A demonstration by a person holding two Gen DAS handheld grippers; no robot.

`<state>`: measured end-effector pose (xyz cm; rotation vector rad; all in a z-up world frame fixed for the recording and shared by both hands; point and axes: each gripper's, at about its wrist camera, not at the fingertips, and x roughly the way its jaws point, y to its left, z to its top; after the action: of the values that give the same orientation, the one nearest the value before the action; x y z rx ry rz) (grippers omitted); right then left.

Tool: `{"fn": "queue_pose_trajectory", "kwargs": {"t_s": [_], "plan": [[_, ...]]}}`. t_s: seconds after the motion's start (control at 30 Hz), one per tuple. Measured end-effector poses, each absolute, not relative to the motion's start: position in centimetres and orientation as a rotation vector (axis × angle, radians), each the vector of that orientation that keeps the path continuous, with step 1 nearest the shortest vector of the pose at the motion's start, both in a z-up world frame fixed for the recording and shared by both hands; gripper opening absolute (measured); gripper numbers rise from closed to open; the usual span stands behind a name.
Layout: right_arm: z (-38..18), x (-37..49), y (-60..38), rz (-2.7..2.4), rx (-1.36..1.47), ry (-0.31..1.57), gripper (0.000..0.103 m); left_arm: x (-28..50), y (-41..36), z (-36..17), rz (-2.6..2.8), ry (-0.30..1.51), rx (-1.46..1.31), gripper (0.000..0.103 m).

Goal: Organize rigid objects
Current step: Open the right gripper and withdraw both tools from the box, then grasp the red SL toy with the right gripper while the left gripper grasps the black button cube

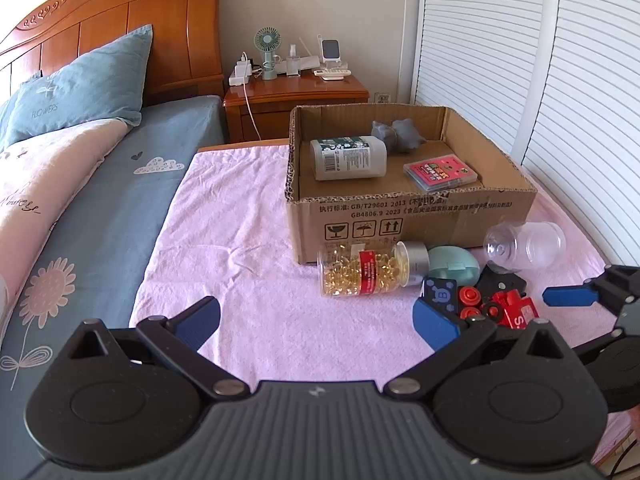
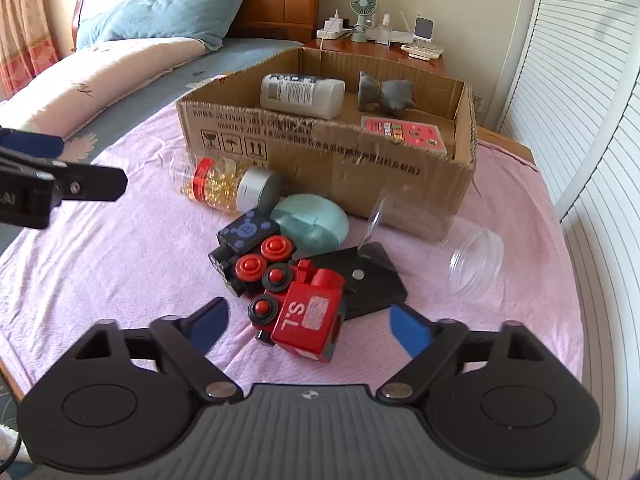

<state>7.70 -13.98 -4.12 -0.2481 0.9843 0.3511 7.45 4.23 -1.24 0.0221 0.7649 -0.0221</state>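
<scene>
A cardboard box (image 1: pixel 412 216) (image 2: pixel 320 152) stands on the pink cloth and holds a white bottle (image 1: pixel 348 159), a grey toy (image 1: pixel 398 134) and a pink card case (image 1: pixel 440 172). In front of it lie a capsule bottle (image 1: pixel 368 274) (image 2: pixel 224 184), a mint case (image 2: pixel 310 224), a red and black toy train (image 2: pixel 288 292), a black flat case (image 2: pixel 368 280) and a clear jar (image 2: pixel 472 258). My right gripper (image 2: pixel 308 326) is open, its fingers either side of the train's red cab. My left gripper (image 1: pixel 316 320) is open and empty over the cloth, left of the pile.
The bed with a blue pillow (image 1: pixel 80 88) and quilt lies to the left. A wooden nightstand (image 1: pixel 296 96) with a small fan and chargers stands behind the box. White louvred doors (image 1: pixel 540 80) close off the right side.
</scene>
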Motion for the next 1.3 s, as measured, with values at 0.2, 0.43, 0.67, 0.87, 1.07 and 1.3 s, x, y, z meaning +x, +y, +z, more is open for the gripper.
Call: {"fn": "queue_pose_trajectory", "kwargs": {"t_s": [0.2,0.43,0.67,0.87,1.07,1.3], "plan": [[-4.5,7.5,-13.4,0.339,-0.256,0.96,0.077,7.5,3.9,-1.4,-0.022,0.772,0.033,0.102],[-4.5,7.2,-13.5,0.344,-0.242,0.961,0.06,7.6,3.4,-1.7,-0.028,0.781,0.047,0.102],[-4.2,6.1,-15.0,0.332,-0.221,0.978,0.06,7.7,2.5,-2.1,-0.055,0.797,0.069,0.102],[-4.0,4.9,-17.2,0.296,-0.203,0.999,0.059,8.3,1.4,-2.7,-0.101,0.814,0.08,0.102],[-5.0,4.6,-18.1,0.288,-0.201,1.015,0.066,9.1,-0.1,-3.6,-0.147,0.817,0.095,0.102],[-5.6,4.0,-18.7,0.309,-0.215,0.996,0.088,10.3,-1.4,-5.4,-0.216,0.826,0.076,0.102]]}}
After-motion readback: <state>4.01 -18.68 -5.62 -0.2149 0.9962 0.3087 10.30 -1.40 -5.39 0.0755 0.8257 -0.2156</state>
